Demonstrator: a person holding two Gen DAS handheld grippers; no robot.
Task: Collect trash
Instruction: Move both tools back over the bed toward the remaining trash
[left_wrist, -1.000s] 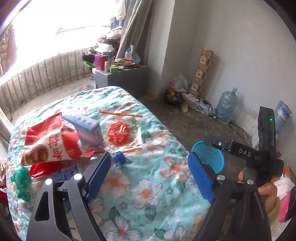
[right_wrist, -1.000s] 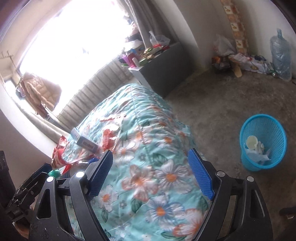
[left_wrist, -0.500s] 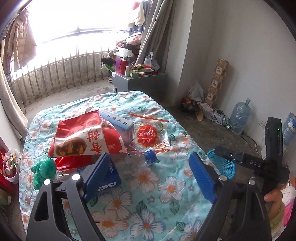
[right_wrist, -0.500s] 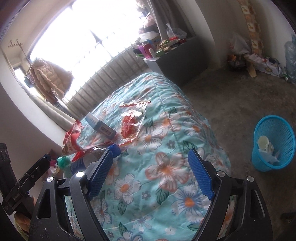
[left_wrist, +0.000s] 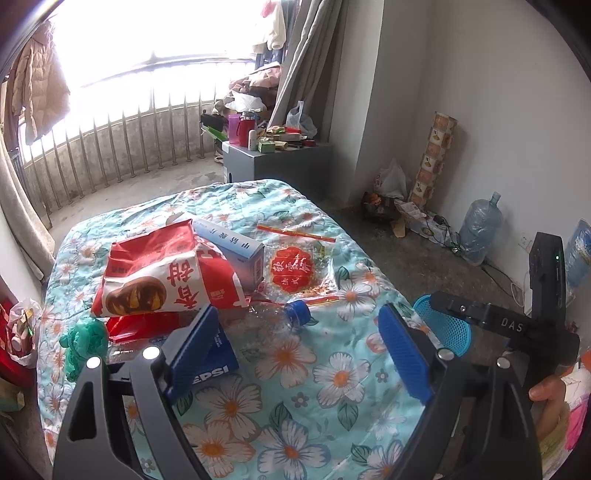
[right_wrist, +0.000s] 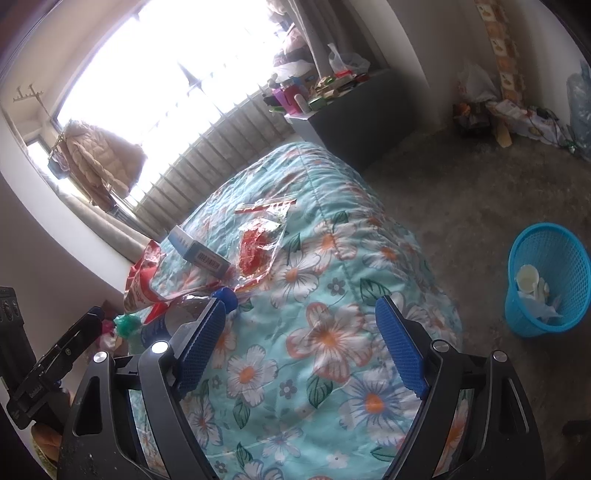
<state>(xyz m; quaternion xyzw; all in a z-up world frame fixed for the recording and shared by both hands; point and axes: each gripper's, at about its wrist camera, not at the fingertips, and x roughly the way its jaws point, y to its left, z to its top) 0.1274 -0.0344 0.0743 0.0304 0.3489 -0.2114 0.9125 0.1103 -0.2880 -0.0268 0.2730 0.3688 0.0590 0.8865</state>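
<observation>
Trash sits piled on the floral quilt (left_wrist: 295, 369): red-and-white snack bag (left_wrist: 162, 273) on top, blue-white carton (left_wrist: 232, 247) just behind it, clear wrapper with red print (left_wrist: 295, 269) to the right. Crushed clear bottle with blue cap (left_wrist: 295, 314) lies in front, touching the wrapper edge. Blue Pepsi pack (left_wrist: 218, 354) partly hidden behind the left gripper's (left_wrist: 295, 354) finger; green crumpled bag (left_wrist: 83, 339) at the quilt's left edge. Left gripper spread wide, nothing between pads, above the quilt near the bottle. Right gripper (right_wrist: 299, 350) also spread, empty. Blue mesh bin (right_wrist: 546, 280) on the floor, well apart, some scraps inside.
</observation>
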